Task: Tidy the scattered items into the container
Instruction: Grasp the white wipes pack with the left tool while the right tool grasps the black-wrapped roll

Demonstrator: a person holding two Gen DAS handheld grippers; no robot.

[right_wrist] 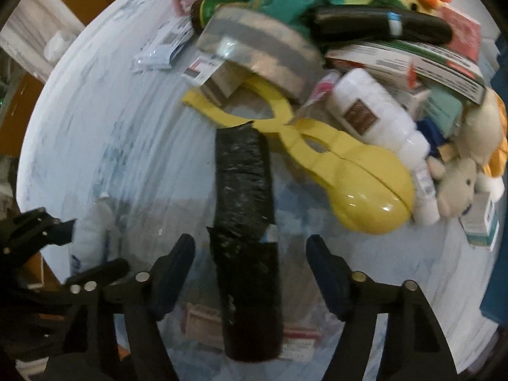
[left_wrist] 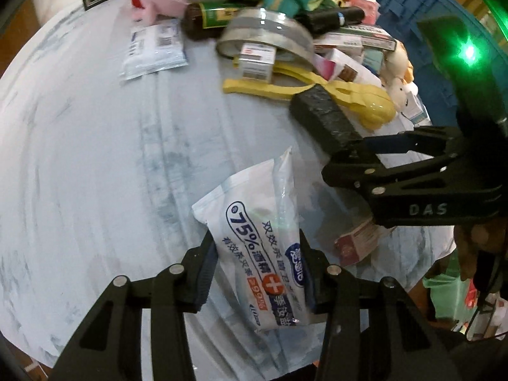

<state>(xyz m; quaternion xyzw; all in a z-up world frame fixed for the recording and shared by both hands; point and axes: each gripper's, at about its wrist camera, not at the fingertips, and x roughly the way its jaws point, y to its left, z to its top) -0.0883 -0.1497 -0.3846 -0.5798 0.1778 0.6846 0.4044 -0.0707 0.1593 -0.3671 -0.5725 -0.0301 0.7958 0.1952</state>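
The left gripper (left_wrist: 258, 281) has its fingers clamped on a white wet-wipe pack (left_wrist: 260, 254), held above the bench (left_wrist: 79, 158). The right gripper (right_wrist: 250, 254) has fingers spread apart, straddling a black wrapped bar (right_wrist: 246, 209) whose long axis runs straight ahead between them, toward the yellow plastic tongs (right_wrist: 317, 146). The blue crate (left_wrist: 422, 31) sits beyond the tongs, nearer the right gripper

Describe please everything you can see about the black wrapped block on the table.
The black wrapped block is a long rectangular bar in wrinkled, shiny black film. It lies flat on the pale table, its far end against the yellow plastic tongs. Its near end lies between the open fingers of the right hand-held gripper, not yet clamped.
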